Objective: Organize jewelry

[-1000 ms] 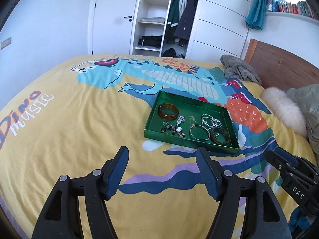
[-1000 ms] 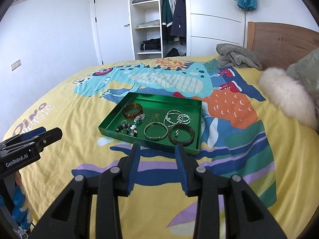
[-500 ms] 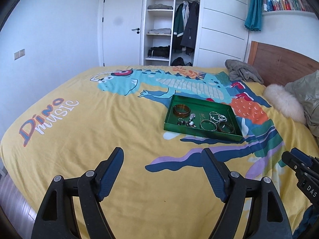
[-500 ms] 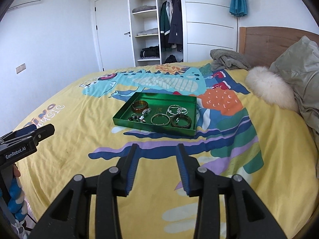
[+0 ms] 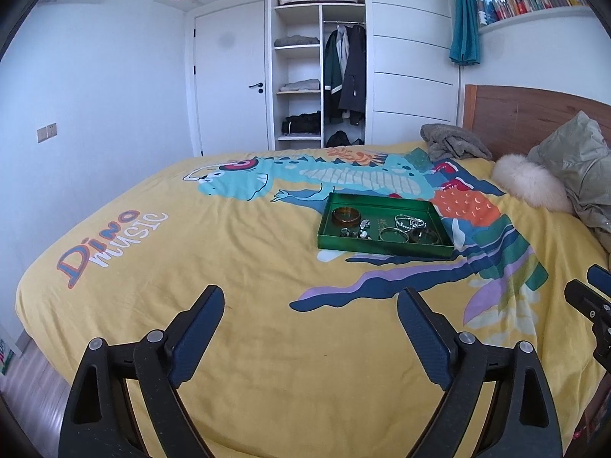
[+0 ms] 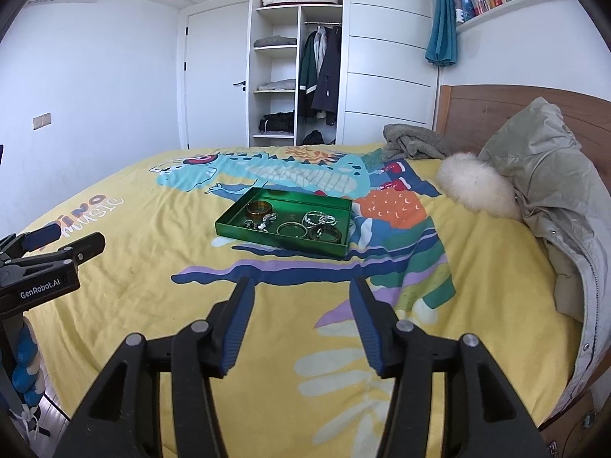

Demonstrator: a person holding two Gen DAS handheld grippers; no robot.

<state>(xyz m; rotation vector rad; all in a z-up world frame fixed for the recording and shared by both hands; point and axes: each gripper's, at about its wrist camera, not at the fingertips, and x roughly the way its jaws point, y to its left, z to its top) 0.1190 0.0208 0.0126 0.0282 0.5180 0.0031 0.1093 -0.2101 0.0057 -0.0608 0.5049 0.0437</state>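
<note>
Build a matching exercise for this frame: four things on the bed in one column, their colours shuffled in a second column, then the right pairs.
Things:
1. tray
2. fur trim
3. bed cover
4. crumpled blanket

Colours:
A. grey
B. yellow
C. green
D. cream white

Pairs: 1-C, 2-D, 3-B, 4-A
</note>
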